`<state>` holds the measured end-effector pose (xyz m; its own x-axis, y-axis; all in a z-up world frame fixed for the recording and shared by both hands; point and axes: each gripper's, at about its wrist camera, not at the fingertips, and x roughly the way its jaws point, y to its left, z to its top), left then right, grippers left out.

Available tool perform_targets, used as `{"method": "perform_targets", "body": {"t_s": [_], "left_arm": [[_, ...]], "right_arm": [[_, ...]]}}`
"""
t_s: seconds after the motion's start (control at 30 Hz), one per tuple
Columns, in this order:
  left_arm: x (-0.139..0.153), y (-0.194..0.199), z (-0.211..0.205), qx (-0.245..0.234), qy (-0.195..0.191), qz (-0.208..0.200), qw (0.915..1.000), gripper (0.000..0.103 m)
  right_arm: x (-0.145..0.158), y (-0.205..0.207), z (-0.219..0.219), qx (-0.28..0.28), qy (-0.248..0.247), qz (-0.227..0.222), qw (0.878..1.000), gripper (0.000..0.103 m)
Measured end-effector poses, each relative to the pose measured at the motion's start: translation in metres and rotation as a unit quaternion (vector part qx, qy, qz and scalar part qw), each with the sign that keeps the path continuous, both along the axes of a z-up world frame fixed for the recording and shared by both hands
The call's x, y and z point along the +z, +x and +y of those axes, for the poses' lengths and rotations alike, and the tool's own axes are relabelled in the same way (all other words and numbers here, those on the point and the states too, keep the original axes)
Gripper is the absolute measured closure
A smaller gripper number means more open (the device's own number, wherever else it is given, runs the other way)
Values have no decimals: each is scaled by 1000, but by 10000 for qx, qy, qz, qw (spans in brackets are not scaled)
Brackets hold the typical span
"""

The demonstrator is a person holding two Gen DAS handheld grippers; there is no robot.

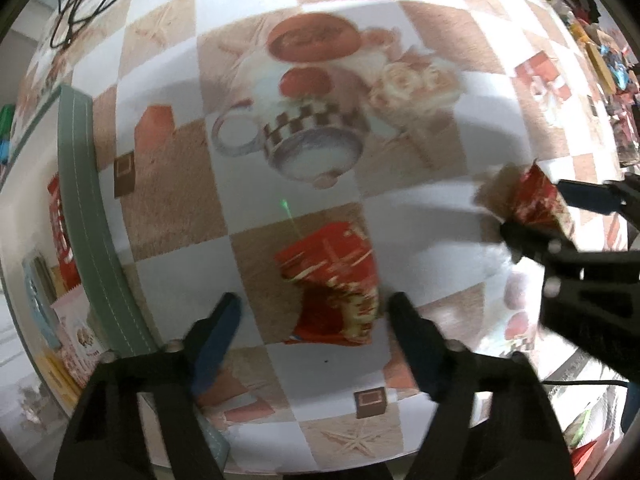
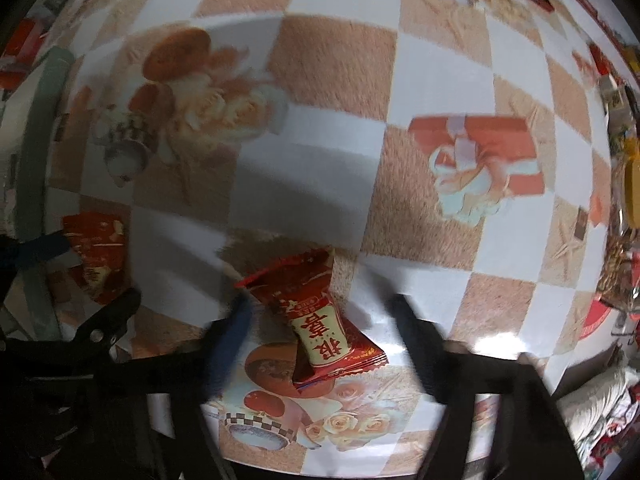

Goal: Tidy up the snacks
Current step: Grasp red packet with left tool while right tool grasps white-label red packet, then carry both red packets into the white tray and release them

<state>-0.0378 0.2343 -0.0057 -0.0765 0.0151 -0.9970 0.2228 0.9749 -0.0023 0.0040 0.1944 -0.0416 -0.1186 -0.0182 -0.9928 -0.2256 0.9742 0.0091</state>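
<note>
Both grippers, left gripper (image 1: 314,308) and right gripper (image 2: 322,312), straddle red snack packets (image 1: 332,280) untouched, jaws apart; checkered tablecloth (image 1: 400,92) fills the frame centre.

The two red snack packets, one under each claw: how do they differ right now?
The packet under the left claw looks crumpled, its print blurred; the packet under the right claw shows a cream label with red characters. The left packet lies on a tan square and touches that claw's right finger; the right one overlaps a printed cup and lies clear of both fingers. Both are red and lie on the checkered tablecloth.
</note>
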Motion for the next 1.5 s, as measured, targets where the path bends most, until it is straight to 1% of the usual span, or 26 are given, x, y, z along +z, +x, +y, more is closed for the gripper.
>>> {"method": "perform_targets", "body": {"t_s": [0.03,0.07,0.1,0.13,0.2,0.3,0.5,0.63,0.77,0.83,0.9,0.97,1.13,1.27,1.37,1.5], "left_arm": [[2,1,-2,-16,-17,-47,10000,44],[4,2,-3,-28,-33,-84,10000,58],[7,4,-5,-58,-72,-127,9999,67],[7,5,-5,-60,-156,-88,9998,68],[10,6,0,103,-405,-16,9991,68],[18,5,7,266,-616,-67,9977,68],[45,9,22,455,-804,-337,9952,68],[61,12,37,654,-829,-542,9929,68],[74,6,59,946,-839,-723,9893,68],[79,-2,81,1105,-821,-825,9870,68],[82,-10,97,1234,-744,-908,9854,68],[79,-11,110,1405,-650,-957,9833,68],[82,-23,167,1922,-461,-997,9752,68],[84,-27,201,2166,-395,-1051,9698,68],[78,-25,218,2276,-350,-1012,9679,68],[71,-25,233,2340,-342,-938,9671,67]], "right_arm": [[3,2,0,5,13,-33,10000,77],[4,4,-2,-65,74,-1,10000,77],[5,6,-4,-171,159,40,9997,77],[5,7,-8,-288,227,67,9993,77],[8,9,-16,-580,409,121,9974,78],[13,9,-23,-817,641,168,9944,78],[32,10,-20,-805,818,82,9934,78],[50,12,-3,-573,947,-13,9939,78],[69,20,36,-189,1095,-117,9937,78],[75,22,52,-42,1172,-148,9930,78],[82,17,75,157,1253,-182,9918,78],[82,15,93,343,1318,-205,9905,78],[90,18,148,788,1446,-221,9861,78],[91,22,181,1062,1512,-225,9825,78],[88,25,208,1239,1487,-203,9809,78],[79,32,237,1286,1446,-125,9810,78]]}}
